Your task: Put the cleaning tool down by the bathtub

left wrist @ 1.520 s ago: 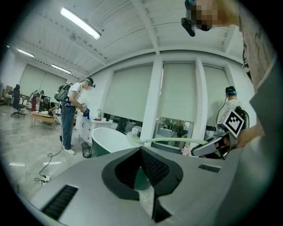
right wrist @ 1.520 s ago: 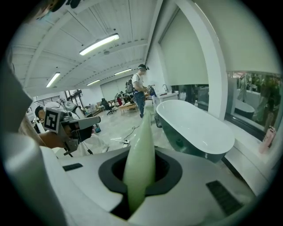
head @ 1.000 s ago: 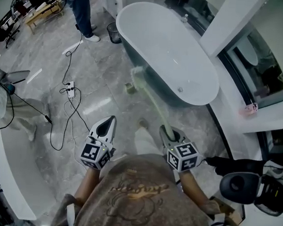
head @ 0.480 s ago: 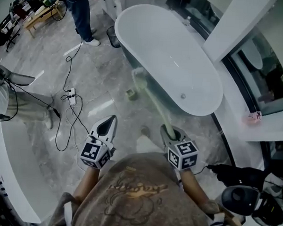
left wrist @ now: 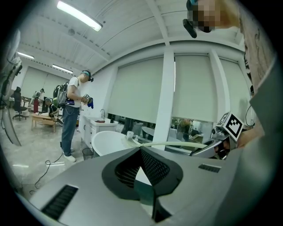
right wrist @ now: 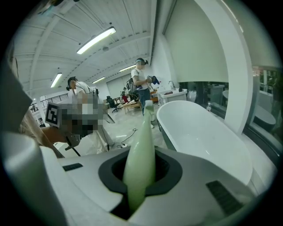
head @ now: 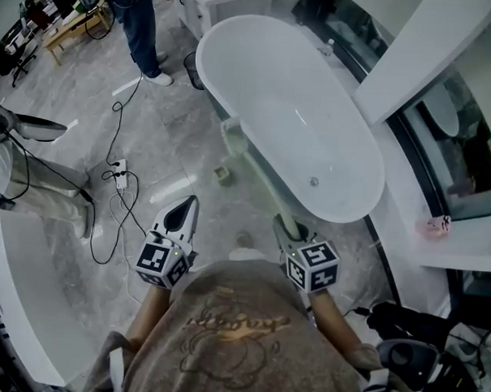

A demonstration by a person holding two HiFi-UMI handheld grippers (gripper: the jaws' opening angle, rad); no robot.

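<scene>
Both forearms reach forward from the torso, the grippers side by side and angled slightly down. The right gripper [head: 290,230] is clamped on the handle of a pale green long-handled cleaning brush [head: 258,177], whose head shows against the near rim of the white freestanding bathtub [head: 292,94]. The left gripper [head: 186,206] holds nothing, its jaws pressed together. Cables and a power strip [head: 120,176] trail across the grey marble-look floor [head: 171,139]; a person in jeans [head: 144,24] stands beyond the tub.
</scene>
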